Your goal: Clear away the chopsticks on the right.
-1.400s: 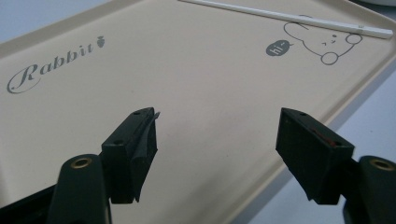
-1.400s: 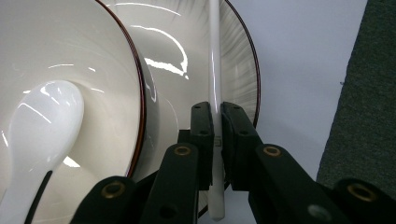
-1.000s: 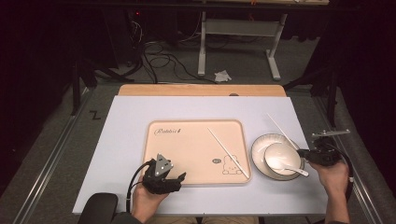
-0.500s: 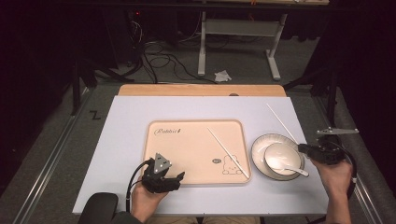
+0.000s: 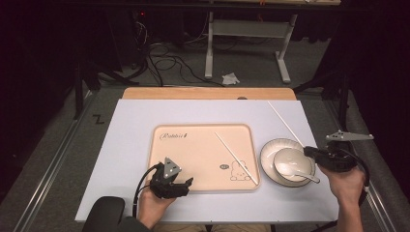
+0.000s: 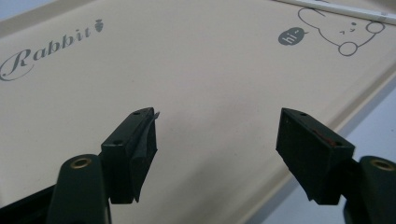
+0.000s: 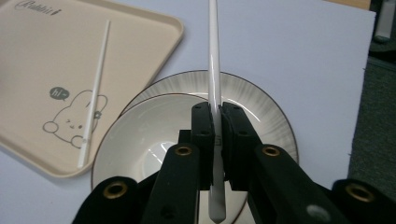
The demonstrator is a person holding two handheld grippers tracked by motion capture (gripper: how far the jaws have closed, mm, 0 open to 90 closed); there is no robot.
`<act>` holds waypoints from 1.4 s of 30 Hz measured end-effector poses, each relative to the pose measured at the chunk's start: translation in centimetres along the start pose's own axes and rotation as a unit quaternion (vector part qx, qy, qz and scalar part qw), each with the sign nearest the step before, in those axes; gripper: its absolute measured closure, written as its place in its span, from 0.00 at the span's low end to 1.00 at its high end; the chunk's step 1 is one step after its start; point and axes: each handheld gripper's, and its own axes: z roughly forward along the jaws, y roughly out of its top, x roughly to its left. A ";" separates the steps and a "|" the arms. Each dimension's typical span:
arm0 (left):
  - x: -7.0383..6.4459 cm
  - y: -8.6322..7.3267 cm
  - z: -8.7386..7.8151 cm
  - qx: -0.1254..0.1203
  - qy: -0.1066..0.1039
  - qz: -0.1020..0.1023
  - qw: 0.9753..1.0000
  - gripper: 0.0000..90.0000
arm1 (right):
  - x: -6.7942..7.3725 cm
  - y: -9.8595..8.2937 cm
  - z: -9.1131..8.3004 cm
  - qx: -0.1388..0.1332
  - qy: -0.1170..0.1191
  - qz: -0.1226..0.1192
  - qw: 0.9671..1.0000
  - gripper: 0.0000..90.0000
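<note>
Chopstick (image 7: 214, 60) clamped near its thick end in the right gripper (image 7: 215, 122)'s shut jaws, pointing ahead over the bowl (image 7: 154, 135), likely bound for its mate (image 7: 95, 88) on the tray (image 6: 196, 84); left gripper (image 6: 217, 135) hovers there, jaws wide, empty.

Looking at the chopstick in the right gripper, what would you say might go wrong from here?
1. The right gripper pinches the chopstick near one end, so the long free length might pivot or slip.
2. It hangs over the bowl and plate; a drop could land in them or knock the spoon.
3. The left gripper sits open over the tray, possibly where the chopstick will go.
</note>
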 end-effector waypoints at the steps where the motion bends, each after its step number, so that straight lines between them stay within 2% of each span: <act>1: 0.0 0.1 0.1 0.001 -0.001 0.000 1.000 0.32 | 0.3 0.0 0.0 0.000 0.002 -0.003 1.000 0.95; 11: -0.4 0.8 1.2 0.006 -0.015 0.014 1.000 0.33 | 3.7 -0.1 0.1 0.010 0.013 -0.023 1.000 0.95; 20: -0.8 1.4 1.9 0.008 -0.028 0.029 0.999 0.33 | 6.3 -0.1 0.4 0.017 0.023 -0.031 0.999 0.95; 35: -1.0 1.9 2.3 0.004 -0.040 0.039 0.998 0.33 | 10.8 0.2 4.0 0.061 0.038 -0.063 0.995 0.95; 38: -1.0 1.9 2.4 0.003 -0.040 0.039 0.998 0.33 | 11.8 0.5 5.0 0.071 0.034 -0.081 0.994 0.95; 42: -1.2 1.8 2.2 -0.001 -0.038 0.043 0.998 0.33 | 12.7 0.5 6.2 0.087 0.025 -0.090 0.992 0.95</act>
